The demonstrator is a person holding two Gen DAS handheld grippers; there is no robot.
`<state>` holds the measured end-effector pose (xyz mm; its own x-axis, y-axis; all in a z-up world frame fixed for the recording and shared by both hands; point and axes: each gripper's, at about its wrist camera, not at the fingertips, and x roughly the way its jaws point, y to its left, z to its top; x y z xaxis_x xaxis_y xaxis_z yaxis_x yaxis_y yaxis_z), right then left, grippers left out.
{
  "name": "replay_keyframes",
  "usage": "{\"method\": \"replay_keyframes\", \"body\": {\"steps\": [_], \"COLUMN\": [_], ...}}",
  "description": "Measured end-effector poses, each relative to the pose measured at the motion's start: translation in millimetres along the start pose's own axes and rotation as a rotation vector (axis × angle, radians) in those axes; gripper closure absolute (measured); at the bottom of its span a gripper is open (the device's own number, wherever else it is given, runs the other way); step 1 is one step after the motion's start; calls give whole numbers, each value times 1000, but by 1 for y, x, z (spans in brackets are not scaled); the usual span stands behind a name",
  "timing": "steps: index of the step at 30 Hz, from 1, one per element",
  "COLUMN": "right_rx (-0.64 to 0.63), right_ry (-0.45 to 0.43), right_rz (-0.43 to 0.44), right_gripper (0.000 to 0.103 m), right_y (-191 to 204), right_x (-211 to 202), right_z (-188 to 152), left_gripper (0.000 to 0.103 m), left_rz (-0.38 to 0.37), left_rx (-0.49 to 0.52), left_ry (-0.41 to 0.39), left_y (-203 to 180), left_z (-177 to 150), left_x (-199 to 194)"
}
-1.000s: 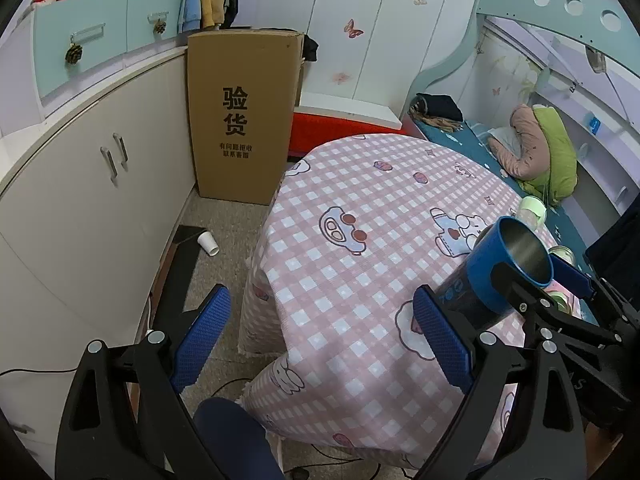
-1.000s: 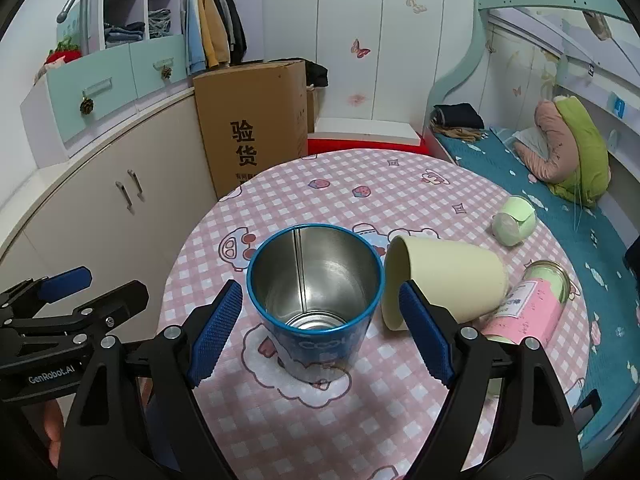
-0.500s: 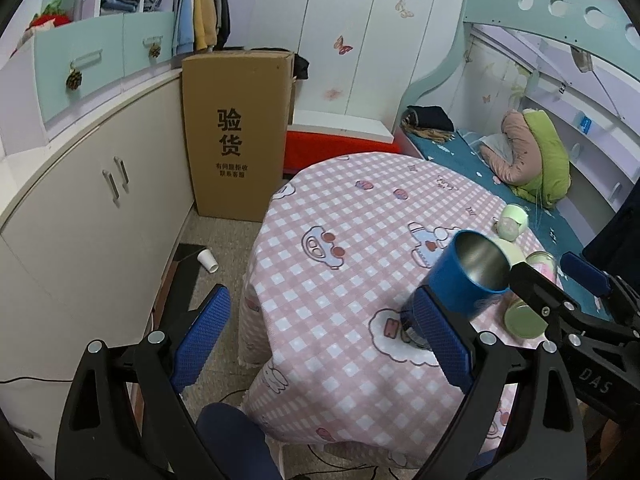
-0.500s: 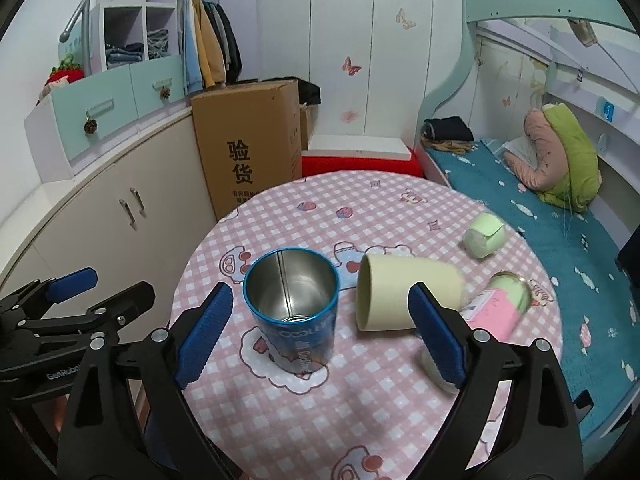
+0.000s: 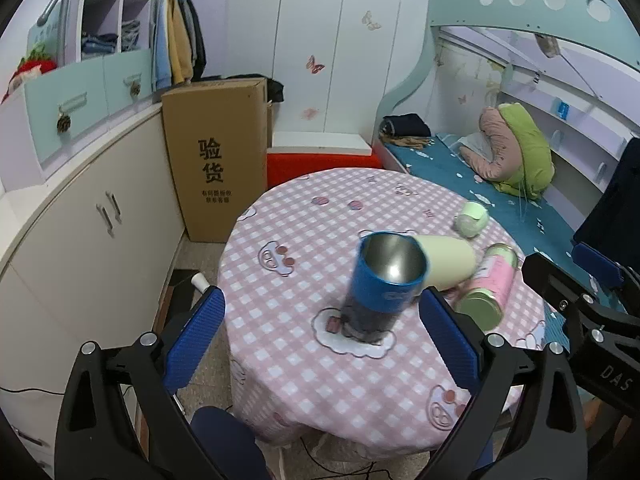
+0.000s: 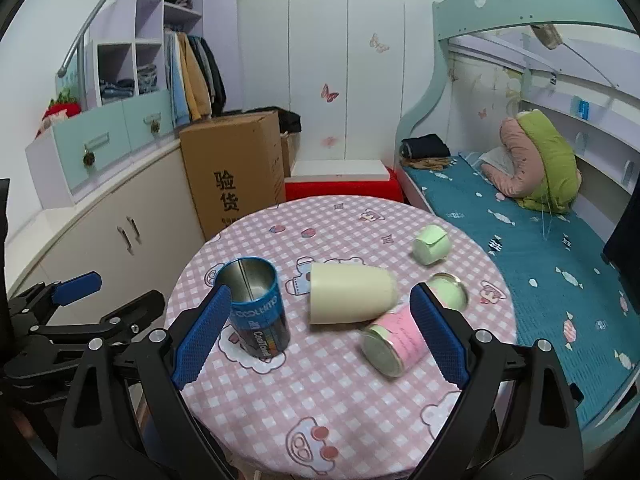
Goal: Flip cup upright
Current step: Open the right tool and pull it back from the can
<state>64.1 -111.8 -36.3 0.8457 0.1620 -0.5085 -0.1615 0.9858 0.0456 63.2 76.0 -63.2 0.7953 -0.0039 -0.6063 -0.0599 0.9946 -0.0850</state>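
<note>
A blue metal cup [image 5: 382, 286] [image 6: 256, 306] stands upright, mouth up, on the round table with the pink checked cloth [image 5: 304, 360] [image 6: 320, 396]. A pale cream cup [image 5: 448, 266] [image 6: 350, 298] lies on its side just right of it. A pink can [image 5: 486, 294] [image 6: 394, 342] lies beside that. My left gripper [image 5: 320, 342] is open and empty, held back from the blue cup. My right gripper [image 6: 320, 336] is open and empty above the near half of the table.
A small green cup [image 5: 472, 220] [image 6: 430, 245] lies at the table's far right, and a round lid [image 6: 448, 292] lies near the can. A tall cardboard box [image 5: 218, 156] and cabinets [image 5: 80, 216] stand to the left. A bed [image 6: 532, 248] lies to the right.
Both grippers have drawn back and up from the table, so the cups look smaller and farther. The blue cup stays standing upright where it was.
</note>
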Motion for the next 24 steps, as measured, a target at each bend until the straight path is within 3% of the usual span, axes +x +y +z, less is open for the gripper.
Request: {"method": "replay_keyframes", "body": {"steps": [13,24], "right_rx": [47,53], "right_ry": [-108,-185], "right_rz": [-1,-23], "right_gripper": [9,9], "right_y": [-40,-50], "right_x": [-73,-112], "right_z": [-5,-6], "left_gripper": [8,8], "left_rz": [-3,22], "left_rx": [80,134], "left_ry": [-100,-216], "left_y": [-56,-85], "left_z": [-6,-9], "left_x": [-57,-96]}}
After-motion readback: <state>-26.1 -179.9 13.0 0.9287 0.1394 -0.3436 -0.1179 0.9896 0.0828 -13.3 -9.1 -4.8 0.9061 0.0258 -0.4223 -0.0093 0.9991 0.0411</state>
